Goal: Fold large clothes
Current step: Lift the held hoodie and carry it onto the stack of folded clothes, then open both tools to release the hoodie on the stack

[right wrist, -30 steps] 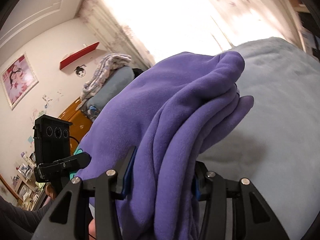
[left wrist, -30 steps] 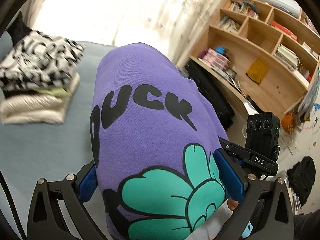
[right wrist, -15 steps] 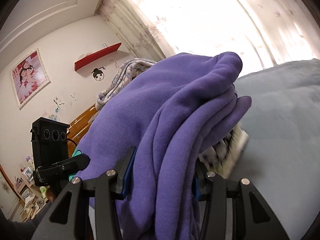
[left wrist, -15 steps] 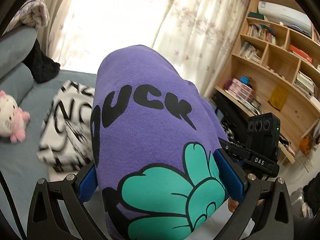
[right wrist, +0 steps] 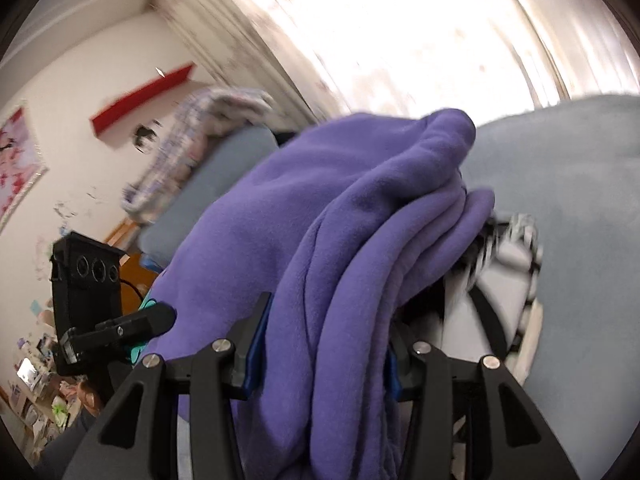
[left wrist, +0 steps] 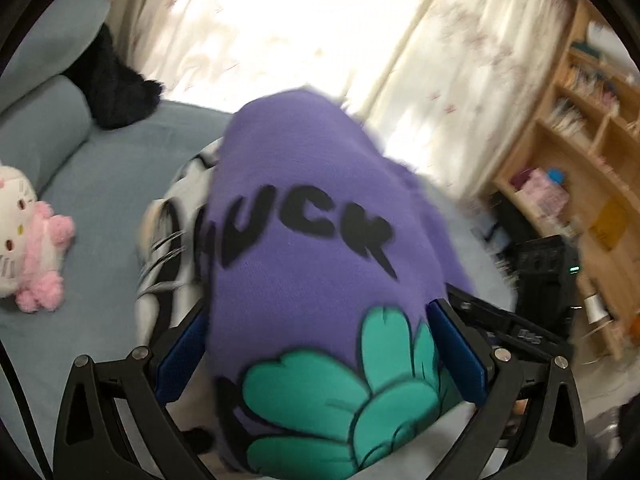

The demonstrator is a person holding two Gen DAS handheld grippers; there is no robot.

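A folded purple sweatshirt (left wrist: pixel 316 264), printed with black lettering and a teal flower, fills the space between the blue pads of the left gripper (left wrist: pixel 320 356), whose two fingers are clamped against its sides. From the right wrist view the same garment (right wrist: pixel 320 248) hangs in thick stacked folds through the right gripper (right wrist: pixel 324 344), its jaws closed on the bundle but having just eased slightly wider around the cloth, which stays between them. Both tools carry the sweatshirt together, the left gripper's black body with its three round lenses (right wrist: pixel 86 280) showing to the left of the right gripper.

Directly ahead of and below the held garment lies a folded black-and-white patterned garment (left wrist: pixel 172 248), seen past the left side of the left gripper and again (right wrist: pixel 508 256) to the right of the right gripper's fingers. It rests on a grey-blue sofa (left wrist: pixel 104 184). Further left of the left gripper sits a white and pink plush toy (left wrist: pixel 24 240), and a black garment (left wrist: pixel 116 96) is bunched against the sofa's back. Pale floral curtains (left wrist: pixel 304 28) glow beyond the tools; wooden shelves (left wrist: pixel 592 136) stand off to the right of the left gripper. The surroundings are streaked with motion blur
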